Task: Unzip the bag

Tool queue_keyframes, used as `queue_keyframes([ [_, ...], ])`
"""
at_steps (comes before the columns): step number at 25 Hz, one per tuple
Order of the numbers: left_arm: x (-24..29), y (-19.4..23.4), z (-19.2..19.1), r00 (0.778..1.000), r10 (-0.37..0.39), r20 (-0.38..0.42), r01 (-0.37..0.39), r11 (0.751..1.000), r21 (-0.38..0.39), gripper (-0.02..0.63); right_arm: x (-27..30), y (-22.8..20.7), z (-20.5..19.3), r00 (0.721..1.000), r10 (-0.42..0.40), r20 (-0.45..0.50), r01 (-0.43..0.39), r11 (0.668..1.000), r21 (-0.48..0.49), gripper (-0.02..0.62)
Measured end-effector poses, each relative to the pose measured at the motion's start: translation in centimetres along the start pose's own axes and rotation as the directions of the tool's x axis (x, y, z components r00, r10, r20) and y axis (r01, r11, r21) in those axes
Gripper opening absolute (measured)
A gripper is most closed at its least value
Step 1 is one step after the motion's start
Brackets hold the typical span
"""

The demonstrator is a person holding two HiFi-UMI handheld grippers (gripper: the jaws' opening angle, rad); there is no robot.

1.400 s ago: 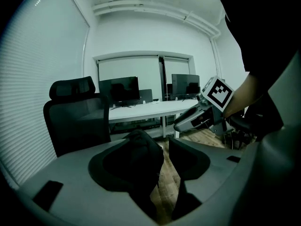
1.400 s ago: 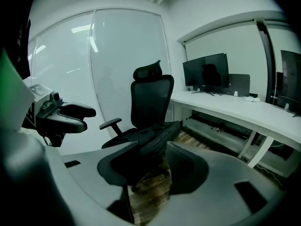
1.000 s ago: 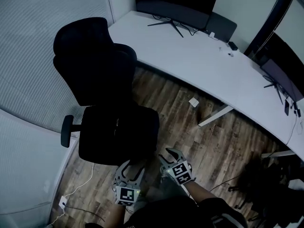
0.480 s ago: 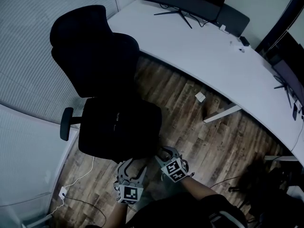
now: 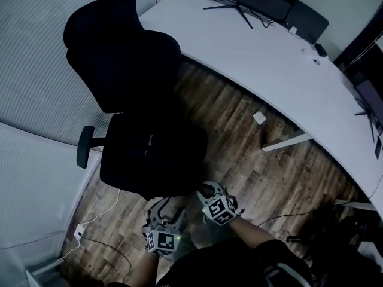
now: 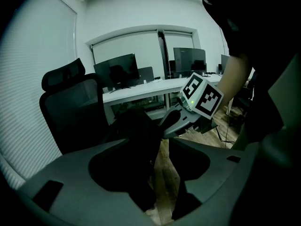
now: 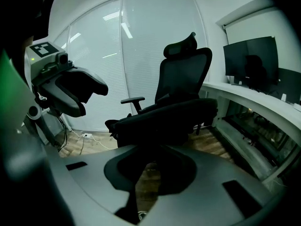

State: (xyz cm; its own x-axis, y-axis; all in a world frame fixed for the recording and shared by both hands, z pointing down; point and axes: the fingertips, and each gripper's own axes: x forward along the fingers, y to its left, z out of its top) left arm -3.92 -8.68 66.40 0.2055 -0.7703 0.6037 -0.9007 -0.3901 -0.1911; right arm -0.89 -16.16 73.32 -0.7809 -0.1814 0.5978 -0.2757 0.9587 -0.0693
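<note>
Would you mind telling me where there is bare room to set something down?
The desk is bare from the monitor stand to its near edge. The floor between chair and desk is open, bar a small white object. Cables crowd the floor left of the chair.

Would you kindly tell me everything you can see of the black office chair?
The office chair is black, with a mesh-looking backrest, a curved headrest on top and an armrest on a side post. It stands upright on the wooden floor beside the white desk. Its seat is a dark mass; whether anything lies on it I cannot tell.
</note>
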Motion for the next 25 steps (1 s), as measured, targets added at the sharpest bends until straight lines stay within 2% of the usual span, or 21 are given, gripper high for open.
queue_keyframes([
  [6, 1.5, -0.5, -0.3, 1.0, -0.021, -0.022, 0.022, 1.0, 0.008, 0.252, -0.7, -1.4, 0.2, 0.999, 0.01, 0.039, -0.011, 0.999, 0.038, 0.052],
  [13, 3.9, -0.7, -1.2, 0.998, -0.045, -0.052, 0.047, 0.998, 0.035, 0.252, -1.2, -2.0, 0.1, 0.994, 0.08, 0.071, -0.085, 0.994, 0.073, 0.049],
  [19, 5.7, -0.6, -1.8, 0.996, -0.056, -0.076, 0.061, 0.996, 0.066, 0.252, -1.5, -2.3, 0.8, 0.99, 0.114, 0.087, -0.126, 0.981, 0.147, 0.048],
  [23, 6.6, -0.7, -2.0, 0.995, -0.046, -0.093, 0.055, 0.994, 0.093, 0.25, -1.8, -2.6, 1.3, 0.99, 0.118, 0.079, -0.129, 0.979, 0.159, 0.048],
  [25, 6.8, -0.5, -2.2, 0.995, -0.026, -0.099, 0.037, 0.994, 0.106, 0.229, -1.8, -2.8, 1.3, 0.992, 0.106, 0.066, -0.115, 0.982, 0.15, 0.048],
])
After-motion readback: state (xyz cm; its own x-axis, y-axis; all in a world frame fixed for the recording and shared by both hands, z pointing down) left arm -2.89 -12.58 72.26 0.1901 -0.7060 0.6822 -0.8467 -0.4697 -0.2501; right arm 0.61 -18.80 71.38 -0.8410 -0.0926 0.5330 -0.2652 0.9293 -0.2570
